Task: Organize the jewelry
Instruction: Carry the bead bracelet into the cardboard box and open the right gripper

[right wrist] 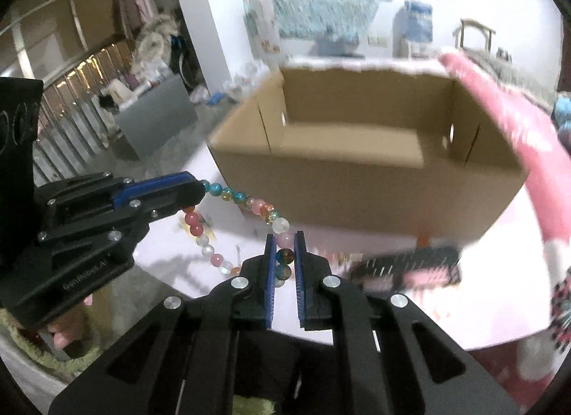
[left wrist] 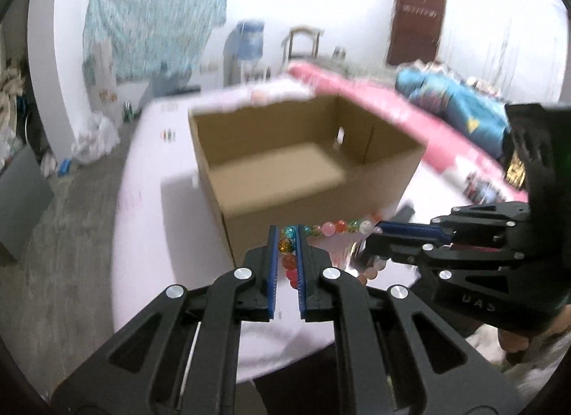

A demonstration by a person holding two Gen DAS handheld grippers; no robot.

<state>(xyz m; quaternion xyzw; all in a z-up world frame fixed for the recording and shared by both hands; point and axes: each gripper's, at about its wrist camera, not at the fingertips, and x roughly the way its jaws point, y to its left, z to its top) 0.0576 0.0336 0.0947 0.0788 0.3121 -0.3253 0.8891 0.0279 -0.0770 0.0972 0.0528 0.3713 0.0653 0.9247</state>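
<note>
pale table (left wrist: 150, 201) with cardboard box (left wrist: 303, 179), left gripper (left wrist: 288, 236) and right gripper (right wrist: 284, 247) both pinching bead string (right wrist: 249, 202)

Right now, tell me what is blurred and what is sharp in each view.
Left wrist view: cardboard box and background smeared; left gripper on the bead string stays sharp. Right wrist view: box and black comb blurred; right gripper crisp.

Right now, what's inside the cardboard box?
The cardboard box looks empty: bare brown floor and walls. Its near inner corner is hidden behind the front wall. The bead necklace hangs outside, between both grippers.
</note>
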